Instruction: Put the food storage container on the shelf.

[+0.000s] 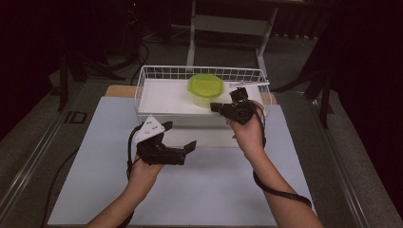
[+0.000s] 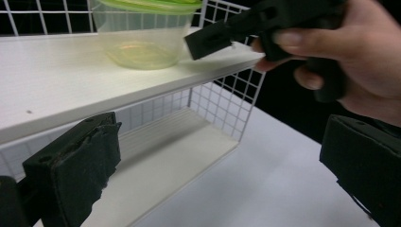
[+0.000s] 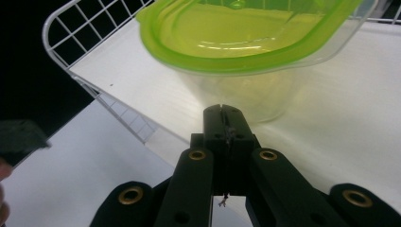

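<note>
Tub (image 1: 205, 89) on shelf (image 1: 161, 97): my right gripper (image 3: 222, 111) closed, empty, beside it; left gripper (image 1: 178, 137) wide open. I'd nudge gently, low.

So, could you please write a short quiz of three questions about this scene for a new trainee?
1. True or false: the lid on the clear container is green.
2. Which gripper has its jaws shut: A) left gripper B) right gripper?
3. Fill in: the container stands on the white board inside the wire ____.

Key: 1 true; 2 B; 3 basket.
</note>
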A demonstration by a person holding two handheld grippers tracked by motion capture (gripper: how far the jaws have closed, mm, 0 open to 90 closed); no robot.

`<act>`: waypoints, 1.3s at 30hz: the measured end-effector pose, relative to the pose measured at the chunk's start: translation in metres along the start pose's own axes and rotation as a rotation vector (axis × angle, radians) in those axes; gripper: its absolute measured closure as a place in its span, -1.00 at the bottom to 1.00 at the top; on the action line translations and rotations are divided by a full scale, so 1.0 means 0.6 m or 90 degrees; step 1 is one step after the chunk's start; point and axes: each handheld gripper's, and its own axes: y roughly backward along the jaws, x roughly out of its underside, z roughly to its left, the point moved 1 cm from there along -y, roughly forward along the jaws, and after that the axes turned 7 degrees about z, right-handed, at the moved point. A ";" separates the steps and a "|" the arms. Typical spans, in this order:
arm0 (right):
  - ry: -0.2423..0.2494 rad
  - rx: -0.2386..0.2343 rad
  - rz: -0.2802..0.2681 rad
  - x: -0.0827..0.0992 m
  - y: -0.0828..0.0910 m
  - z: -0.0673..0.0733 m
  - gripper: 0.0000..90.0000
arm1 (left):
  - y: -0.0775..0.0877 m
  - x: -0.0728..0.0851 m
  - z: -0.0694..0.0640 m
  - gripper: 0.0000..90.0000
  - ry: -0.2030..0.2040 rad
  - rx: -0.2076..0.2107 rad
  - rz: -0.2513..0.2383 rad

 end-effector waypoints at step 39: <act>0.166 0.010 -0.124 0.093 0.067 0.074 -0.70 | 0.030 0.002 -0.011 -1.00 -0.052 0.050 -0.050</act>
